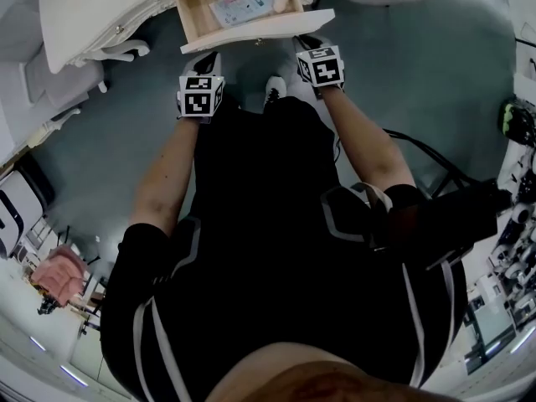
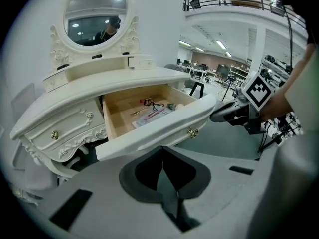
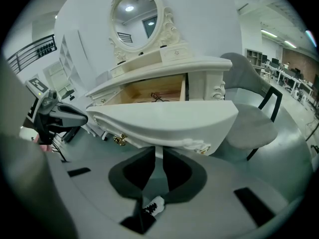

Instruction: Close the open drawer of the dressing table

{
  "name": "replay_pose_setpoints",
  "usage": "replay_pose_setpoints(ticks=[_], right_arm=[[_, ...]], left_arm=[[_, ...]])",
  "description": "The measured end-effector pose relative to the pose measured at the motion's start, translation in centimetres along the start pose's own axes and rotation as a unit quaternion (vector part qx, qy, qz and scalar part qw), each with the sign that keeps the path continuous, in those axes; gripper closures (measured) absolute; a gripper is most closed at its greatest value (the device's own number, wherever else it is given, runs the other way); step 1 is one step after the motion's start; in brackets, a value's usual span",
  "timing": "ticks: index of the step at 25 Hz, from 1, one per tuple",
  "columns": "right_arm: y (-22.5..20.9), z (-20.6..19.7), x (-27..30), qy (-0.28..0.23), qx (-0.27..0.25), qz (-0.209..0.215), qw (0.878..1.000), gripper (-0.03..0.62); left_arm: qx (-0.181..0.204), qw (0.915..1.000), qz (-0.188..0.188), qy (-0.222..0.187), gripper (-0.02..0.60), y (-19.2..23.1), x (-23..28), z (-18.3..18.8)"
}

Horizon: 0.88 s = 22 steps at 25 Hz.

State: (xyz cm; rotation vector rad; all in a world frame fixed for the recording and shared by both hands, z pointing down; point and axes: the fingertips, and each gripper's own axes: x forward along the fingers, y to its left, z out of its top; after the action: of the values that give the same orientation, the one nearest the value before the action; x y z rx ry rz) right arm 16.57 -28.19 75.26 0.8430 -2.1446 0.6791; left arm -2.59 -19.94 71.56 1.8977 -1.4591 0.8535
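Note:
The white dressing table [image 2: 75, 96] has its middle drawer [image 1: 251, 30] pulled out; papers and small items lie in the wooden inside [image 2: 149, 108]. The curved drawer front [image 2: 154, 128] [image 3: 164, 121] carries gold knobs [image 3: 119, 139]. My left gripper [image 1: 203, 64] [image 2: 162, 159] is shut and empty, just short of the front's left part. My right gripper [image 1: 307, 47] [image 3: 158, 153] sits at the front's right part with its jaws almost together, only a thin slit between them and nothing held. Whether either one touches the front is unclear. The right gripper [image 2: 234, 112] also shows in the left gripper view.
An oval mirror [image 2: 94, 14] tops the table. A grey chair [image 3: 249, 118] stands to the right of the drawer. Side drawers with carved fronts [image 2: 65, 133] are at the left. Cluttered shelves [image 1: 519, 224] line the right. The person's shoe [image 1: 273, 90] is below the drawer.

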Motion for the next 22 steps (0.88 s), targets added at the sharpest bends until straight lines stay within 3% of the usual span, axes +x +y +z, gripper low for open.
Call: replay_pose_setpoints(ticks=[8, 22], right_arm=[[-0.5, 2.4, 2.2, 0.006, 0.012, 0.002, 1.000, 0.542], [-2.5, 8.9, 5.8, 0.004, 0.028, -0.007, 1.000, 0.534]], left_arm=[[-0.006, 1.0000, -0.005, -0.004, 0.577, 2.2, 0.3, 2.2], [0.022, 0.9988, -0.024, -0.036, 0.577, 6.3, -0.2, 8.5]])
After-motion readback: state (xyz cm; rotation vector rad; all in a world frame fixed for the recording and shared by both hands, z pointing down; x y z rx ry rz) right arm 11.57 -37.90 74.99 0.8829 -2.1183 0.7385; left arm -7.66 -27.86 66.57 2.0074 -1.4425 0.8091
